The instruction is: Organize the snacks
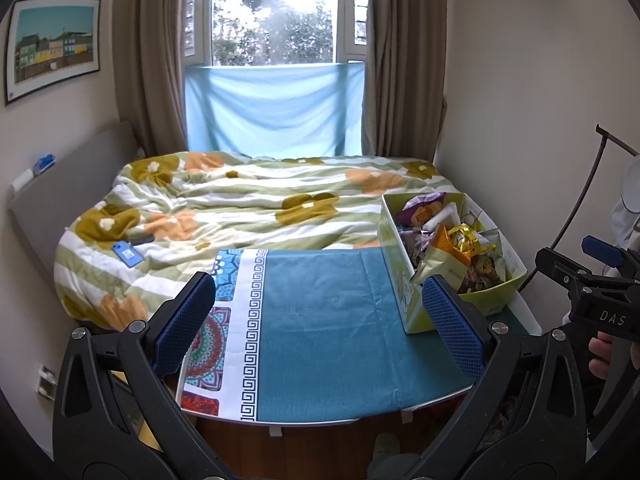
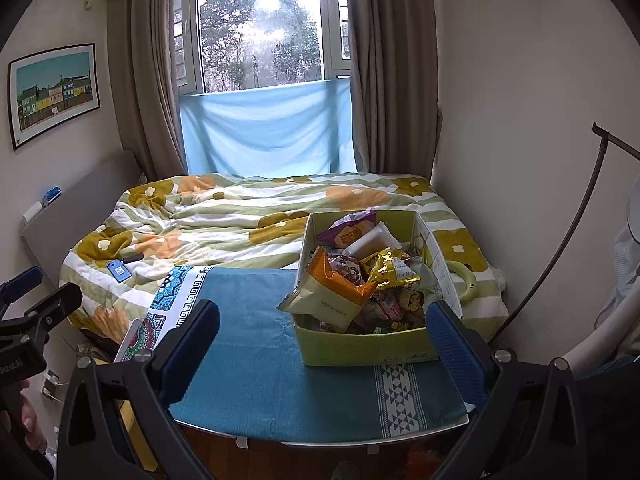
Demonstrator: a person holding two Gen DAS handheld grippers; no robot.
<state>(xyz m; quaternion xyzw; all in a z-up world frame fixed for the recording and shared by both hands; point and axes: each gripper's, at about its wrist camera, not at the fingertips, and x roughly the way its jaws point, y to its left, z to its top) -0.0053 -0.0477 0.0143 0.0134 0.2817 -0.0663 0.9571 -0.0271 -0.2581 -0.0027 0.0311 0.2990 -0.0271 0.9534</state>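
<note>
Your left gripper (image 1: 320,320) is spread wide and holds nothing, hovering over the teal cloth (image 1: 328,320) on the table. Your right gripper (image 2: 324,340) is likewise spread and empty, its right finger just beside the green snack box (image 2: 360,346). That box stands on the cloth's right side, heaped with packets, an orange-and-cream bag (image 2: 328,292) leaning over its front-left corner, the floral quilt (image 2: 224,216) behind.
</note>
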